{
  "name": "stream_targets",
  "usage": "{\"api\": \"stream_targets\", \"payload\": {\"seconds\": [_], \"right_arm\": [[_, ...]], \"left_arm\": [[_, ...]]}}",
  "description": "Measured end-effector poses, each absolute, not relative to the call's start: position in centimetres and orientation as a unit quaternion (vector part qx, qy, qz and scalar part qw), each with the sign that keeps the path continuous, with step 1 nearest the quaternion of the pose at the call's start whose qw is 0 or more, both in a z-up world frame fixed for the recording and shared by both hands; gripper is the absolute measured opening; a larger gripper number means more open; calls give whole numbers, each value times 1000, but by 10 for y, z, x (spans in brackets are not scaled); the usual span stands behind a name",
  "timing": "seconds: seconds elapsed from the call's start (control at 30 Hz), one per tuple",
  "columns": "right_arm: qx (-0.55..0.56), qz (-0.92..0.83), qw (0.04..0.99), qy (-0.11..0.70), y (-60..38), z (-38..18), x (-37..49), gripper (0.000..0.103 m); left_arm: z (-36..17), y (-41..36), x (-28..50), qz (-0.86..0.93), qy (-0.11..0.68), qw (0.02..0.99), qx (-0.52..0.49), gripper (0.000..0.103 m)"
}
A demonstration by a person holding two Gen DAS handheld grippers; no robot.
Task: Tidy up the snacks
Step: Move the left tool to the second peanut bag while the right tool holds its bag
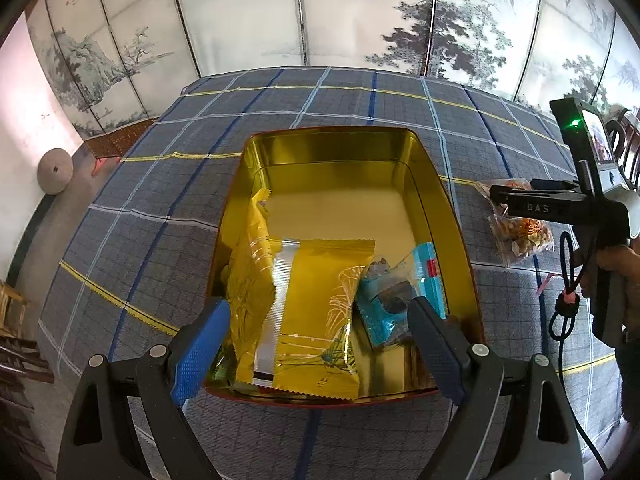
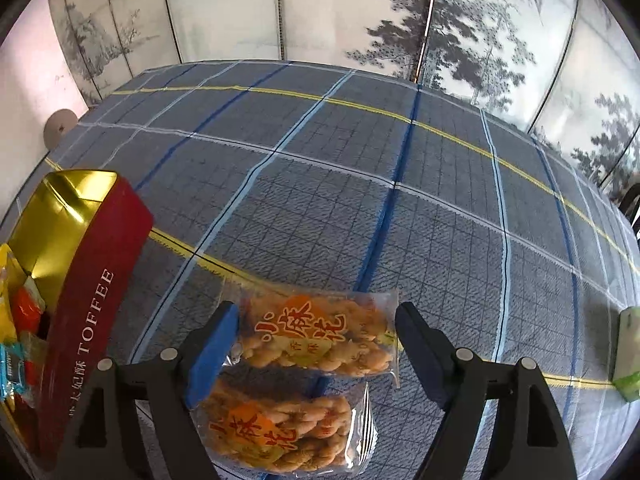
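Note:
An open tin (image 1: 332, 136), gold inside and red outside (image 2: 92, 280), stands on the table. In it lie a yellow packet (image 1: 320, 292), a second yellow one (image 1: 250, 264) leaning on the left wall, and a teal packet (image 1: 400, 296). My left gripper (image 1: 318, 308) hovers open over the tin's near end, with nothing held. Right of the tin lie two clear packets of fried twists, one farther (image 2: 320, 336) and one nearer (image 2: 280, 432). My right gripper (image 2: 317, 310) stands open around the farther packet; its blue left pad (image 2: 212, 348) is at the packet's edge.
A grey plaid cloth (image 2: 360, 160) covers the table. A painted folding screen (image 1: 360, 12) stands behind it. A small green and white packet (image 2: 628, 352) lies at the far right. A person's hand (image 1: 612, 272) holds the right gripper beside the tin.

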State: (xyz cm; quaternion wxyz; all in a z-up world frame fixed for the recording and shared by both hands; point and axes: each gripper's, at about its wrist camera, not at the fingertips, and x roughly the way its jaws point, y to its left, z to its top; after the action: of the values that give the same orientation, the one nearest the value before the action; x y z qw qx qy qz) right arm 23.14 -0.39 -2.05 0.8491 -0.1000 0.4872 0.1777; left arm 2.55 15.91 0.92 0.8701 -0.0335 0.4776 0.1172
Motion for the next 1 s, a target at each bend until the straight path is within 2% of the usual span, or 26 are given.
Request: {"api": "stream_targets", "payload": {"seconds": [0.13, 0.27, 0.33, 0.4, 0.5, 1.0], "right_arm": [[-64, 191, 841, 502, -12, -28, 242, 87], [-83, 184, 848, 489, -10, -29, 238, 85], [-81, 185, 851, 485, -10, -28, 237, 84], [-77, 188, 854, 479, -12, -26, 236, 75], [-71, 193, 855, 475, -16, -26, 235, 72], [-17, 139, 874, 466, -89, -34, 227, 69]], "left_arm": [[10, 153, 28, 111, 478, 871, -30, 88], [10, 145, 31, 106, 479, 871, -22, 88], [10, 143, 32, 106, 479, 871, -20, 88], [12, 141, 34, 106, 478, 872, -17, 88], [14, 140, 34, 108, 476, 872, -15, 88], [25, 113, 44, 90, 460, 883, 1, 88]]}}
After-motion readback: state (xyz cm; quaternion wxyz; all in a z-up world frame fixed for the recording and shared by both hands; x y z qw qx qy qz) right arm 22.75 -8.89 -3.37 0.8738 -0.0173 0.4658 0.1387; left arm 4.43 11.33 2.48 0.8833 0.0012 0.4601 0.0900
